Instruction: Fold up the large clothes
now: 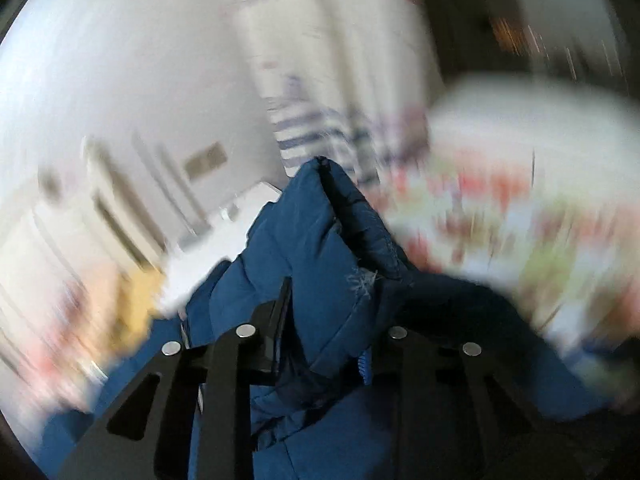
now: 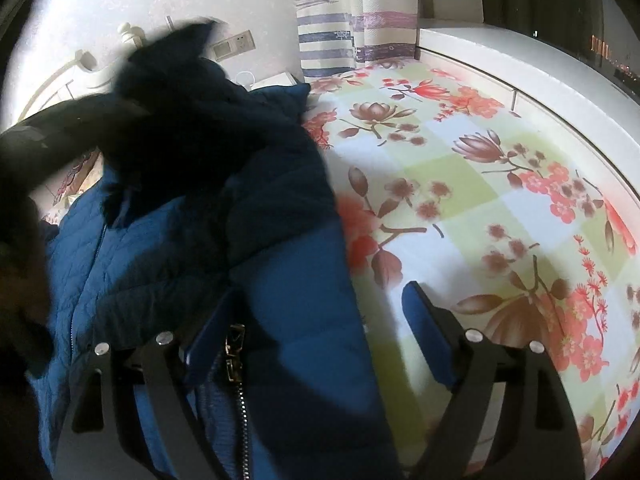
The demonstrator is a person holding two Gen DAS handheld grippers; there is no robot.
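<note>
Your left gripper (image 1: 324, 320) is clamped on a bunched fold of the blue padded jacket (image 1: 316, 248), its surroundings blurred. Only the right view shows the floral bedsheet (image 2: 480, 184) sharply: there your right gripper (image 2: 320, 332) spreads wide over the jacket's edge, which lies on the sheet's left side.

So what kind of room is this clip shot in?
Most likely a bedroom. A floral sheet covers a wide, bed-like surface where the blue padded jacket lies, a striped curtain hangs behind it, and what looks like a white headboard stands by the wall.
</note>
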